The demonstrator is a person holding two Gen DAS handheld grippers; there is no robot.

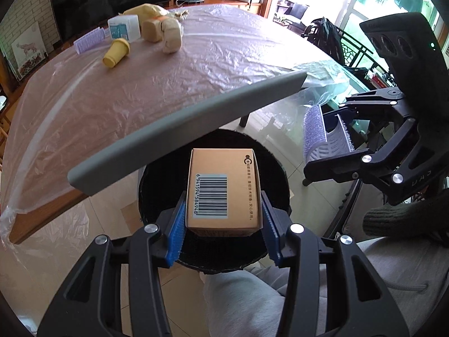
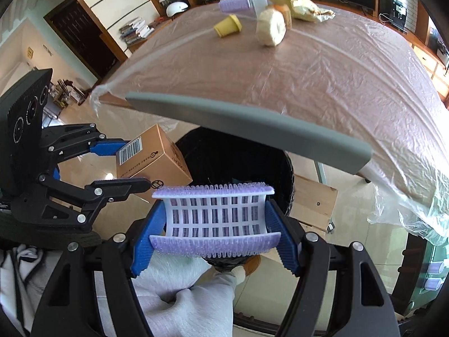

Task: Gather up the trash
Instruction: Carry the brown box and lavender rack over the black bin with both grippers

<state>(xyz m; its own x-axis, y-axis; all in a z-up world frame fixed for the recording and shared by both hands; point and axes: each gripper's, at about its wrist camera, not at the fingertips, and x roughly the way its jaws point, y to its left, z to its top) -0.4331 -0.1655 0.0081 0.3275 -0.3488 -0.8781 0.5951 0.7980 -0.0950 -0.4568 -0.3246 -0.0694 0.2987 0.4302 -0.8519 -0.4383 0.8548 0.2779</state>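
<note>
A brown cardboard box (image 1: 223, 189) is clamped between the narrow-set jaws of the left gripper (image 1: 223, 219), directly above the open black bin (image 1: 157, 185). A lilac hair roller (image 2: 216, 219) is held end to end across the wider-set jaws of the right gripper (image 2: 216, 224), over the near rim of the same bin.

The chief risk is judged to be a miss: the roller sits at the bin's edge, not its centre, so it could bounce off the rim onto the floor if released there. The two grippers are also close together above the bin, and a knock between them could be caused by any further converging.

More trash is left on the plastic-covered surface (image 1: 140, 90) beyond the bin: a yellow cup (image 1: 115, 53), tape rolls (image 1: 168, 35) and a second roller (image 1: 91, 39). Only the right wrist view shows the box hanging partly outside the bin's rim; only the left wrist view shows the bin's dark interior beneath the box.
</note>
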